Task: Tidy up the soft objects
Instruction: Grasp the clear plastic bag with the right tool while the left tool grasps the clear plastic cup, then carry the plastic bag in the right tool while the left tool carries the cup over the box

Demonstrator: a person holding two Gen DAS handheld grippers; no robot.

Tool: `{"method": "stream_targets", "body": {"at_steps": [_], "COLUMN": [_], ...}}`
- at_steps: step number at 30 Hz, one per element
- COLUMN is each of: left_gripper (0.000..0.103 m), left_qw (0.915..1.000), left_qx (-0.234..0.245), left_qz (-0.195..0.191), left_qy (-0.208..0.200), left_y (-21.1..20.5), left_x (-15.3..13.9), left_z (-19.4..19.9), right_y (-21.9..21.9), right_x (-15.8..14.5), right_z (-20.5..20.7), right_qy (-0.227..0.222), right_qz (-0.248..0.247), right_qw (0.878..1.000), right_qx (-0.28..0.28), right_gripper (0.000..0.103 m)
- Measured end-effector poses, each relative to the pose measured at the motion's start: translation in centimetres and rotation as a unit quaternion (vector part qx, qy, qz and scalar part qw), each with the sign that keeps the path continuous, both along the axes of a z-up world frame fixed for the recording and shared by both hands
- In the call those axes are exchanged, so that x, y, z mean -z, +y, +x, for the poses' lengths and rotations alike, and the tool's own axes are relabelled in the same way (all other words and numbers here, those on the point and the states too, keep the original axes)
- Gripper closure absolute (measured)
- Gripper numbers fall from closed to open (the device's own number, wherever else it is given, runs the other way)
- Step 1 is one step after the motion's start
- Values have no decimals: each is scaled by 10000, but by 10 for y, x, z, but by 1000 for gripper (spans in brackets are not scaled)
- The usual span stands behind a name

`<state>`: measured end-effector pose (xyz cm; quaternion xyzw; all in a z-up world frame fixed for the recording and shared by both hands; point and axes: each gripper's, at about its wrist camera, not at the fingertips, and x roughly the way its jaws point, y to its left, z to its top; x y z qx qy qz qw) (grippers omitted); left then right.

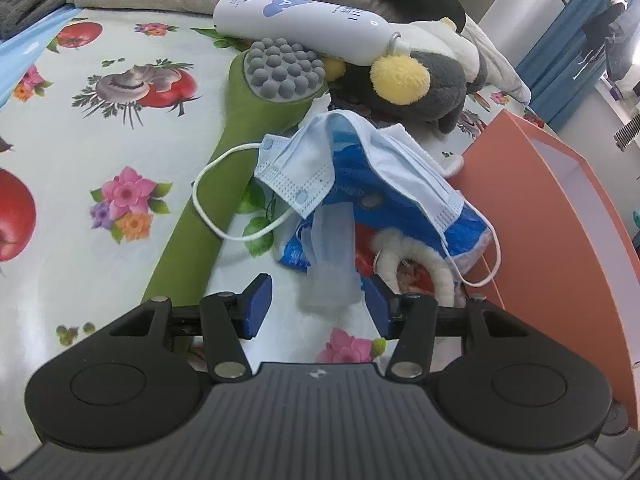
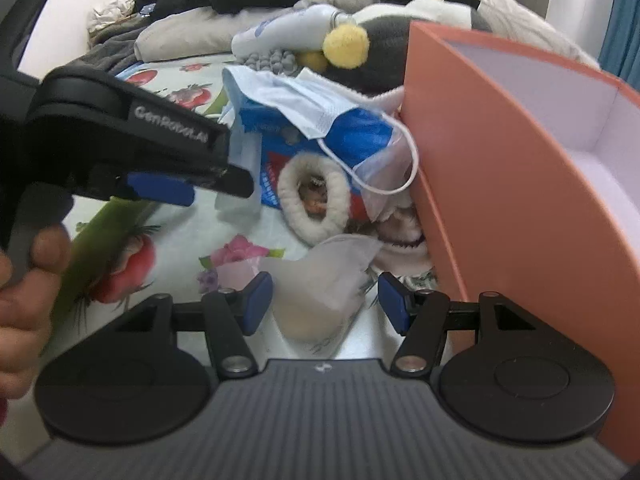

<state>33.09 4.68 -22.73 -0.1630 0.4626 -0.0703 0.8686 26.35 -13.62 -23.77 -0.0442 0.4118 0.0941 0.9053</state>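
Observation:
A pale blue face mask (image 1: 360,160) lies draped over a blue plastic packet (image 1: 360,208) on the flowered cloth; both also show in the right wrist view, the mask (image 2: 292,96) and the packet (image 2: 352,136). A clear plastic flap (image 1: 330,276) of the packet sits between the open pads of my left gripper (image 1: 318,308). A fuzzy cream ring (image 2: 314,200) lies by the packet. A grey plush toy with yellow pompoms (image 1: 400,76) lies behind. My right gripper (image 2: 326,300) is open around a translucent white bag (image 2: 320,280). The left gripper shows from the side (image 2: 192,188).
An orange box with a white inside (image 2: 500,160) stands at the right, against the pile. A green massager with grey knobs (image 1: 256,92) and a white bottle (image 1: 304,16) lie on the cloth. Pillows and dark clothes lie behind.

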Motion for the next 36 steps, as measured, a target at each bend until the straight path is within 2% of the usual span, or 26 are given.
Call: {"method": "stream_targets", "body": {"at_steps": [3,6,8,11,13,17,25,36], "left_gripper": [46,56,68,73,74,75,76,76], "left_qw": [10000,9999,9999,9996,9988,9986,9991,9985], "left_qx": [43,53,130,253,333,291,122,-38], "left_qz": [13,85,71,143,337,435,339,204], "left_qy": [-30,18,27,7,-76,-123,-209,-511], "left_y": [-2,-5,-9,-17,-24,-26,-21,-12], "left_x": [3,8,10,9,5,-2,-22,-70], "left_z": [6,12,15,16,13,3,-37,-102], "right_y": [0,1,1,1,0,-1,-4,-10], "right_x": [4,5,4,1,-1,-9,-31,-66], "right_z": [2,3,3,2,-1,-8,-34,-80], "right_qy": [126,116,109,72,77,38,-126,-346], "right_qz": [118,150,195,206,276,297,360,639], "right_qw": [9998,9998,9997,9998,9996,9995,9992,9972], "right_qx": [-30,-42,-38,-32,-72,-118,-120,-169], "right_gripper": [42,43,46,50,51,52,53,53]}}
